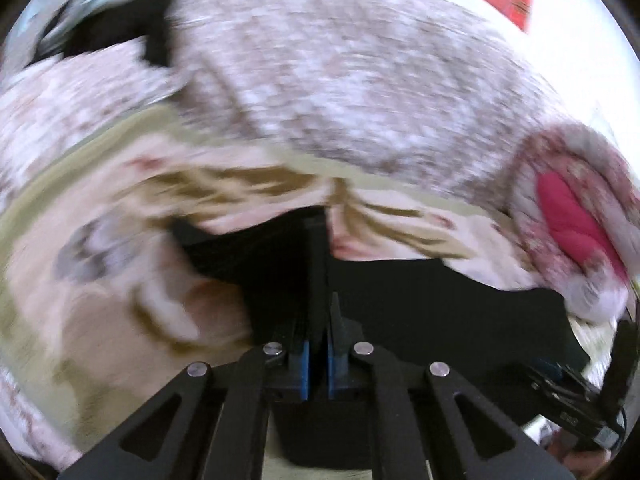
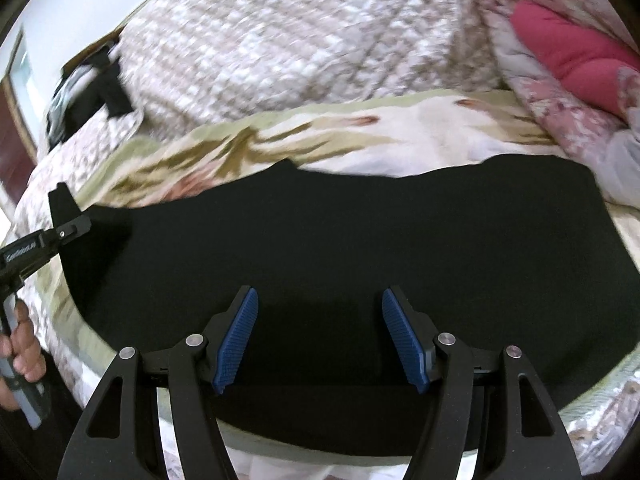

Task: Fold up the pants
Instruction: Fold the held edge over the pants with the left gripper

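Black pants [image 2: 360, 232] lie spread flat across a floral bedsheet [image 2: 400, 140], filling the middle of the right wrist view. My right gripper [image 2: 319, 291] hovers over their near part, open, with nothing between its blue pads [image 2: 236, 340]. My left gripper [image 2: 64, 208] is at the pants' left edge. The left wrist view is blurred: there my left gripper [image 1: 320, 300] is shut on a fold of the black pants [image 1: 440, 300], which rises between its blue pads [image 1: 304, 368]. My right gripper [image 1: 572, 400] shows at the lower right of that view.
A brown-and-white quilt [image 2: 280, 40] covers the far side of the bed. A bundled floral blanket with pink lining [image 2: 560, 60] lies at the right. A black item [image 2: 112, 88] sits at the far left. A hand [image 2: 20, 352] holds the left gripper's handle.
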